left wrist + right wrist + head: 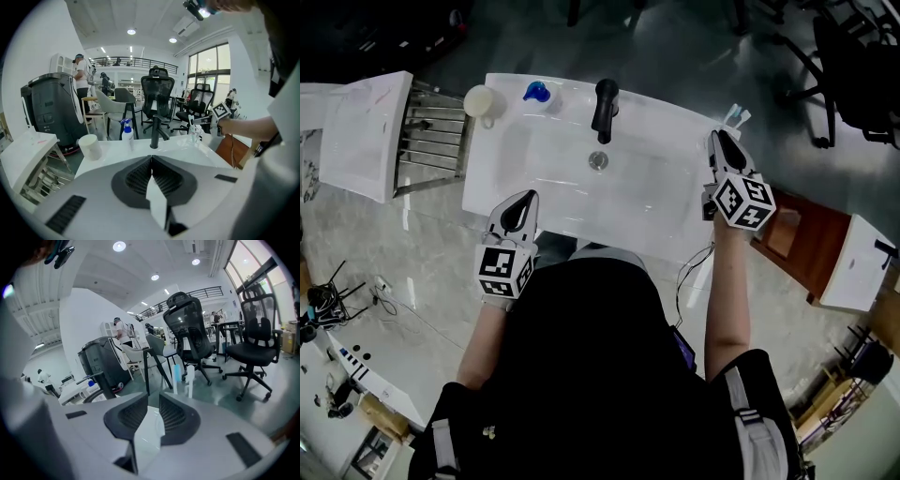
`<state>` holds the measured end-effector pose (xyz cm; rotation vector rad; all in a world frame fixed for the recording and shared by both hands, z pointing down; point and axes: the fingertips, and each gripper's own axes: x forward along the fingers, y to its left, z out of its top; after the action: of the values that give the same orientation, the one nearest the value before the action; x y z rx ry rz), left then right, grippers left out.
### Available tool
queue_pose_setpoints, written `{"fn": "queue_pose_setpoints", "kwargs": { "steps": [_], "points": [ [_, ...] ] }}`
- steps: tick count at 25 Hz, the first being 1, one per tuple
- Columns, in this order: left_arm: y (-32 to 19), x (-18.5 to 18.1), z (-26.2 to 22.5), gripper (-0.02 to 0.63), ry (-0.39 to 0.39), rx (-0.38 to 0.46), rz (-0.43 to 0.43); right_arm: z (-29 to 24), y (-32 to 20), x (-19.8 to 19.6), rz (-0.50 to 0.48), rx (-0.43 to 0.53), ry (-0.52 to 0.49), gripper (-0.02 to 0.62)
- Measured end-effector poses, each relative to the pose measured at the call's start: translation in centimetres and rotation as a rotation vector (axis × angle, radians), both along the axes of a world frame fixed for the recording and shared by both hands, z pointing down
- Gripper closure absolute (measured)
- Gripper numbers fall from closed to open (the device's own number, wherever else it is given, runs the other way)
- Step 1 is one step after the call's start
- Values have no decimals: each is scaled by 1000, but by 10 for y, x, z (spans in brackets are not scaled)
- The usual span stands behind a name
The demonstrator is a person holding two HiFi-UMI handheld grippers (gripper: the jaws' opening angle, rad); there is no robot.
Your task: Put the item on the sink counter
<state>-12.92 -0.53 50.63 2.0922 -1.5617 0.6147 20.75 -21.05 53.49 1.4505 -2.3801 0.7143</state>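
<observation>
The white sink counter (666, 131) holds a black faucet (605, 108), a white cup (481, 100) and a blue-topped pump bottle (537, 91) at its back left. Two small upright items, one blue and one white (737, 115), stand at the back right corner. My left gripper (531, 197) hovers over the counter's front left edge, shut with nothing in it; in its own view the jaws (151, 157) meet, pointing at the faucet (154, 133). My right gripper (717, 141) is over the right rim, just short of the upright items (183, 378). Its jaws (153, 399) stand apart and empty.
A metal rack (431, 131) and a white slab (361, 131) flank the sink's left. A brown wooden cabinet (797, 234) stands at the right. Office chairs (197, 338) and a dark bin (51, 108) sit beyond the counter. The basin drain (598, 160) lies mid-sink.
</observation>
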Motion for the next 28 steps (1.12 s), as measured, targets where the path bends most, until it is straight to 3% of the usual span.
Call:
{"fn": "queue_pose_setpoints", "kwargs": {
  "steps": [13,28],
  "points": [
    [-30,-6,-6,583,87,62,107,-53,50,-48,27,71,-28,520],
    [-55,22,-41,583,177,149,277,-93,126,-123,-51,104,-79,525]
  ]
}}
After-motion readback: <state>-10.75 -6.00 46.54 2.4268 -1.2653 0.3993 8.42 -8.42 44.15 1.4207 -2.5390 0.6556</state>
